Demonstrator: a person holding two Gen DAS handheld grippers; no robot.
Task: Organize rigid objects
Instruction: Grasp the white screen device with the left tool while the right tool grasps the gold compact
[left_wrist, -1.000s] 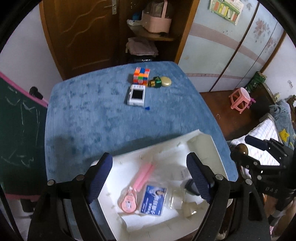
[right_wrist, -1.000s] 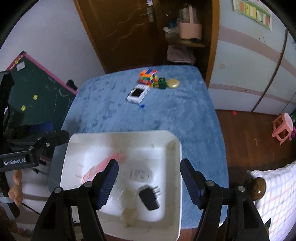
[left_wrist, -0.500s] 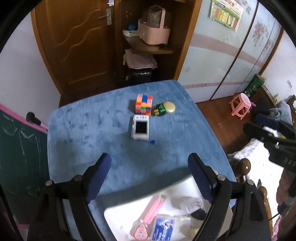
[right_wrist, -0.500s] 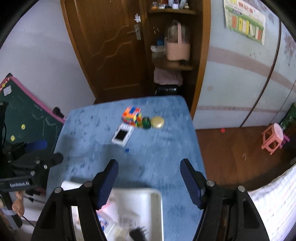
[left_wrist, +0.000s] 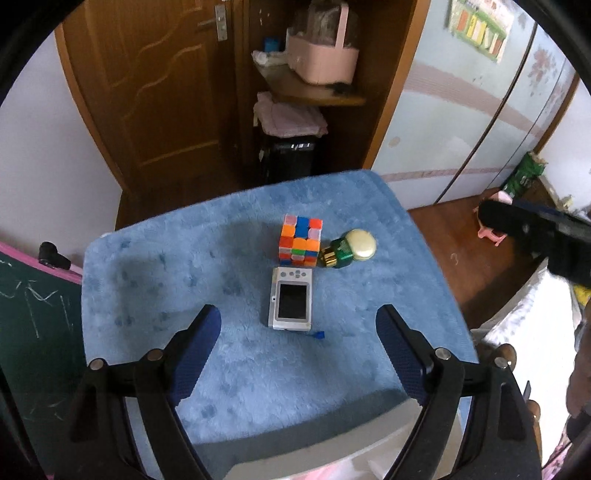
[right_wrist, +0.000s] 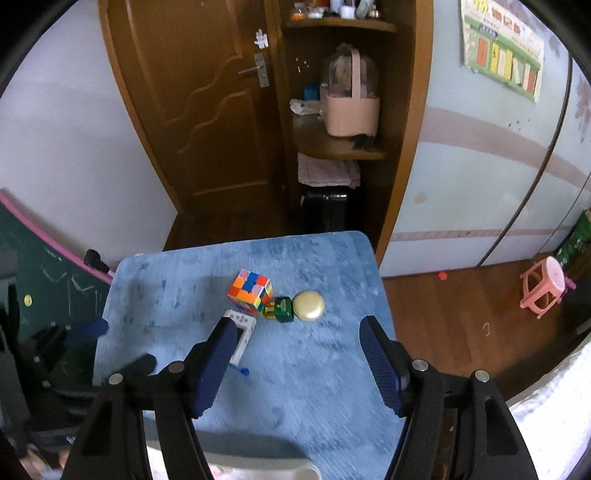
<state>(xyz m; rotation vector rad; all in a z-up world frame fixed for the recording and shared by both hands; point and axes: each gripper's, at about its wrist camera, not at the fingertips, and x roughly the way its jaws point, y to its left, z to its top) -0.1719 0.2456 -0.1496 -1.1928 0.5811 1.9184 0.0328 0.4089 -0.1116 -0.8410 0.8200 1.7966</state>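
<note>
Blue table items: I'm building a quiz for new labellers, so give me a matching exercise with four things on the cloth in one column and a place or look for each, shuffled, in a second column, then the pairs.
Things:
1. puzzle cube
2. white handheld device
3. green bottle
4. small blue piece

Descriptions:
A. lying on its side, beside the cube
B. flat, dark screen facing up
C. by the device's near corner
D. multicoloured, farthest back

Pairs: 1-D, 2-B, 3-A, 4-C

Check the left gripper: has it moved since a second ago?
Yes. The left gripper has gone forward from over the white tray toward the small camera on the blue cloth.
</note>
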